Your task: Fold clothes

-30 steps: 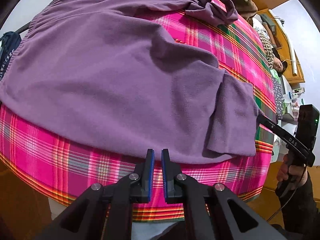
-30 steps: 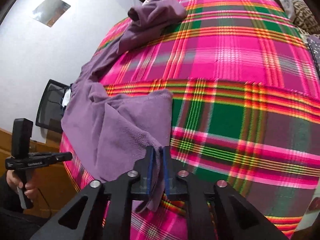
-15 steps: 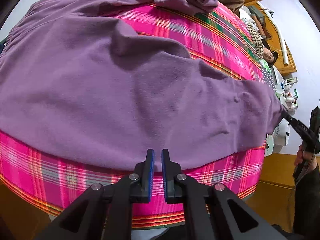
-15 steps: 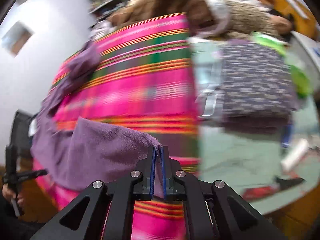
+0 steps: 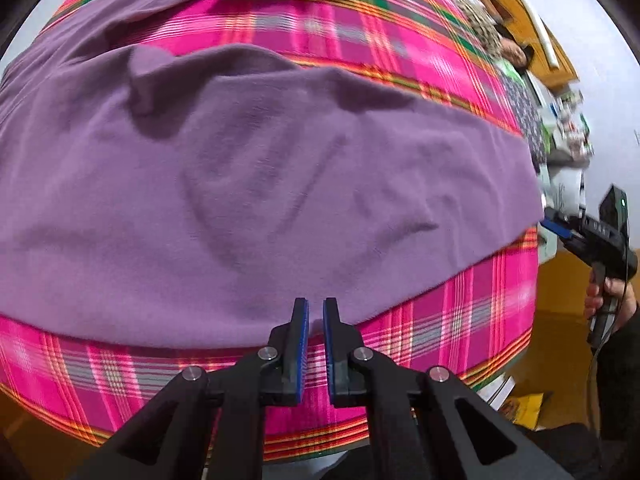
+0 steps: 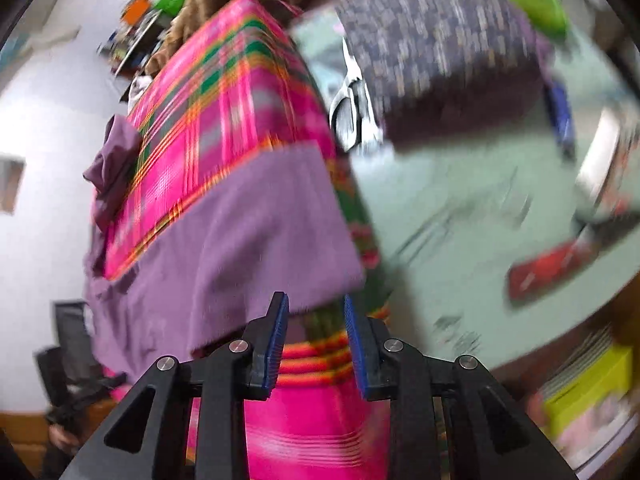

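Observation:
A purple fleece garment [image 5: 260,184] lies spread flat across a bed covered by a pink plaid blanket [image 5: 460,312]. My left gripper [image 5: 315,312] is shut, and its tips overlap the garment's near hem; I cannot tell whether cloth is pinched. My right gripper [image 6: 316,308] is open, with the garment's corner [image 6: 280,232] lying just beyond its fingers at the bed's edge. From the left wrist view, the right gripper [image 5: 554,226] sits just off the garment's right end, held by a hand [image 5: 608,296]. A bunched purple sleeve [image 6: 112,156] rests at the far side.
Right of the bed is a pale green floor [image 6: 460,208] with a dark patterned bundle [image 6: 440,60], a red object [image 6: 552,264] and a yellow-green box [image 6: 592,384]. Wooden furniture [image 5: 532,32] stands beyond the bed. The right wrist view is blurred.
The right gripper pulled the folded-over corner out to the right, spreading the garment flat, then opened and let it go. The left gripper came closer to the near hem.

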